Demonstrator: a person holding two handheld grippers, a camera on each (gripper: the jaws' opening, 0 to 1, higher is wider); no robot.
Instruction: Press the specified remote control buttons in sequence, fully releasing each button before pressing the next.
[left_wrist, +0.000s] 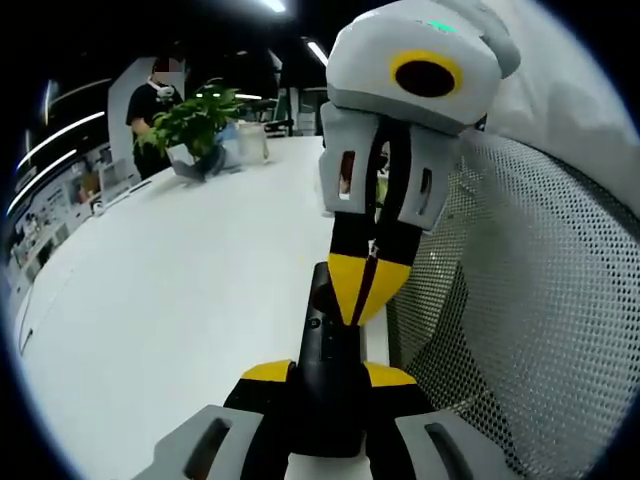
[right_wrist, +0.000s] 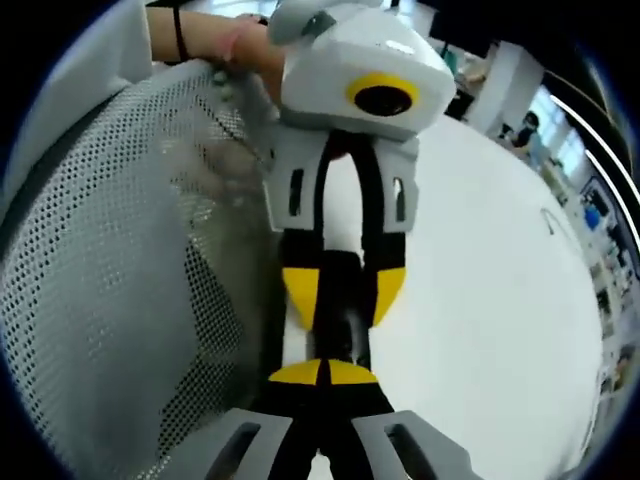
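The left gripper (left_wrist: 325, 375) was clamped on a slim black remote control (left_wrist: 328, 385) above the near edge of the white table (left_wrist: 170, 290), beside a grey mesh chair back (left_wrist: 530, 300). The right gripper (left_wrist: 368, 290), its yellow-tipped jaws closed together, came down from above with its tips touching the remote's far end. At the table's far side stood a green potted plant (left_wrist: 195, 125), with a person in black (left_wrist: 150, 110) behind it.
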